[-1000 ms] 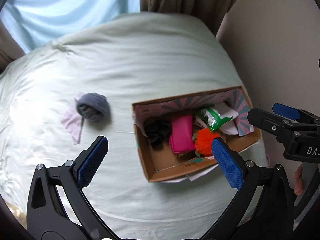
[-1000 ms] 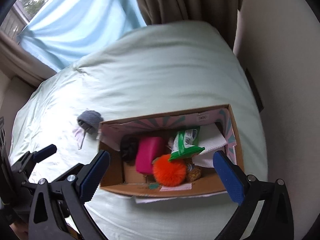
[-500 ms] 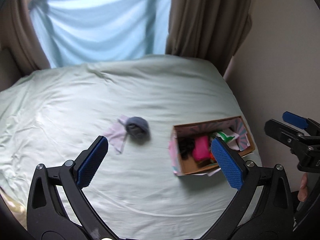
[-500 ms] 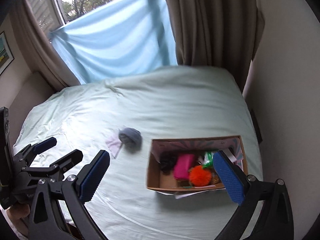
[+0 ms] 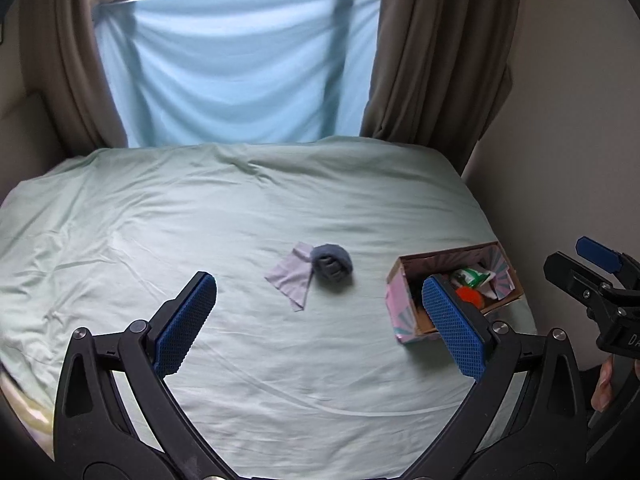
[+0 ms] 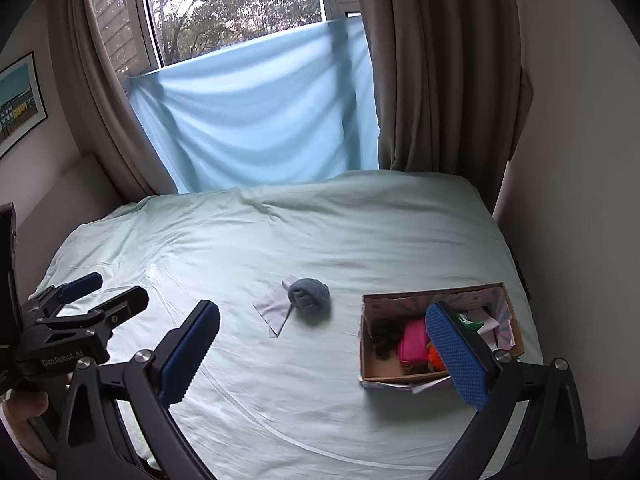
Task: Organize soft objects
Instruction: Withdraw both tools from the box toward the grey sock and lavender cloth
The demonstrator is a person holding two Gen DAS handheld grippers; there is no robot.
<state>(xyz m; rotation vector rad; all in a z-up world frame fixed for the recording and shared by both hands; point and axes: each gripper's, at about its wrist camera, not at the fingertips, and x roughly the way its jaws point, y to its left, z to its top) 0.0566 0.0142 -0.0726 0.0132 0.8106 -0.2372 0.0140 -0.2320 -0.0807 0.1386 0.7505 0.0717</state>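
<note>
A grey-blue rolled sock ball [image 5: 332, 267] [image 6: 310, 295] lies mid-bed, partly on a pale lilac cloth [image 5: 294, 276] [image 6: 274, 309]. To its right stands an open cardboard box [image 5: 404, 320] [image 6: 366, 344] holding a pink pouch [image 6: 414, 346], a black item [image 6: 386, 338], an orange pompom [image 5: 472, 295] and a green packet [image 5: 470, 276]. My left gripper [image 5: 316, 324] is open and empty, held well back above the bed. My right gripper [image 6: 324, 350] is open and empty too, its right finger in front of the box.
The bed has a pale green sheet [image 5: 200, 220]. A light blue cloth [image 6: 256, 128] hangs over the window between brown curtains [image 6: 436, 64]. A wall runs close along the bed's right side [image 6: 580, 160]. A framed picture [image 6: 20, 100] hangs at left.
Both grippers have pulled back and up from over the box. The box and sock ball now look smaller and farther, and the window and curtains have come into view.
</note>
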